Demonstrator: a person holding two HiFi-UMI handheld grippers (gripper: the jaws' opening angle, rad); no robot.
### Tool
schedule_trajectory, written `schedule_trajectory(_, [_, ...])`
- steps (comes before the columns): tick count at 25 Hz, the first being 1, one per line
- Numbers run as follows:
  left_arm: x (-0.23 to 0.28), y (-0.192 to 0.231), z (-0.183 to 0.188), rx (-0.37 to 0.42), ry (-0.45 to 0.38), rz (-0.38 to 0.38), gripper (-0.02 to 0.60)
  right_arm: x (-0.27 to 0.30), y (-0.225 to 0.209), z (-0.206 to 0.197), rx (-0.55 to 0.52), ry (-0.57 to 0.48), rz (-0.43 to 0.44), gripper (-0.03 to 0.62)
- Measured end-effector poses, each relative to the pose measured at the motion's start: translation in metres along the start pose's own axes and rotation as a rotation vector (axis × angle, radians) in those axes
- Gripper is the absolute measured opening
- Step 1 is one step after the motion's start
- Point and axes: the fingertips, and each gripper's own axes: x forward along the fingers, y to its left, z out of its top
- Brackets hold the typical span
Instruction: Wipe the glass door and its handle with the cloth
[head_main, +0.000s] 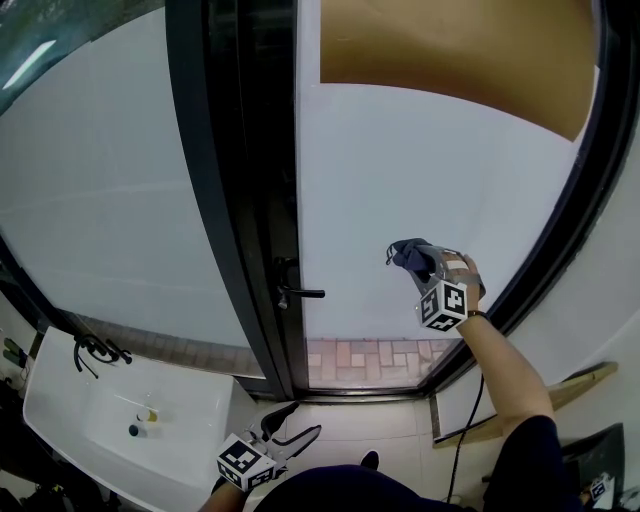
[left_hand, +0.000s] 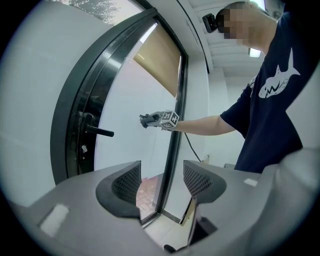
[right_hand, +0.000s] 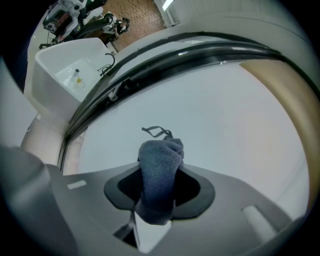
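Note:
The frosted glass door (head_main: 420, 190) fills the middle of the head view in a black frame, with a black lever handle (head_main: 299, 293) at its left edge. My right gripper (head_main: 412, 258) is shut on a bunched blue-grey cloth (head_main: 410, 256) and holds it up against the glass, to the right of the handle. From the right gripper view the cloth (right_hand: 159, 177) sticks out between the jaws toward the pane (right_hand: 220, 115). My left gripper (head_main: 296, 424) hangs low near the floor, open and empty. The left gripper view looks up past its own jaws at the handle (left_hand: 99, 131) and the right gripper (left_hand: 146, 120).
A white washbasin (head_main: 70, 410) with a black tap (head_main: 95, 350) stands at lower left. A second frosted panel (head_main: 100, 190) lies left of the black door post (head_main: 240, 200). A tan blind (head_main: 450, 50) covers the door's top. Brick paving (head_main: 370, 355) shows through the clear strip at its foot.

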Motion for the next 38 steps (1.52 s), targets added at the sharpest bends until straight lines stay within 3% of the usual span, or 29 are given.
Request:
schedule_trajectory(7, [-0.017,0.003,-0.003,-0.017,-0.002,0.038,0.261,0.012,0.001,0.139,0.048,-0.241,0.046,0.141])
schedule_trajectory(15, [-0.041,0.012,-0.01,-0.032,-0.023,0.108,0.261,0.041,0.011,0.259,-0.013,-0.37,0.087,0.141])
schedule_trajectory(20, [-0.053,0.017,-0.016,-0.053,-0.027,0.146,0.261,0.064,0.008,0.29,-0.049,-0.362,0.072,0.141])
schedule_trajectory(27, [-0.063,0.024,-0.027,-0.08,-0.017,0.171,0.261,0.086,0.037,0.293,0.017,-0.333,0.124,0.14])
schedule_trajectory(33, [-0.059,0.024,-0.023,-0.066,-0.025,0.166,0.261,0.097,0.087,0.276,0.174,-0.264,0.343,0.14])
schedule_trajectory(35, [-0.056,0.023,-0.021,-0.068,-0.022,0.158,0.261,0.099,0.094,0.272,0.322,-0.255,0.435,0.14])
schedule_trajectory(38, [-0.055,0.021,-0.022,-0.075,-0.019,0.15,0.261,0.1,0.095,0.268,0.639,-0.252,0.589,0.14])
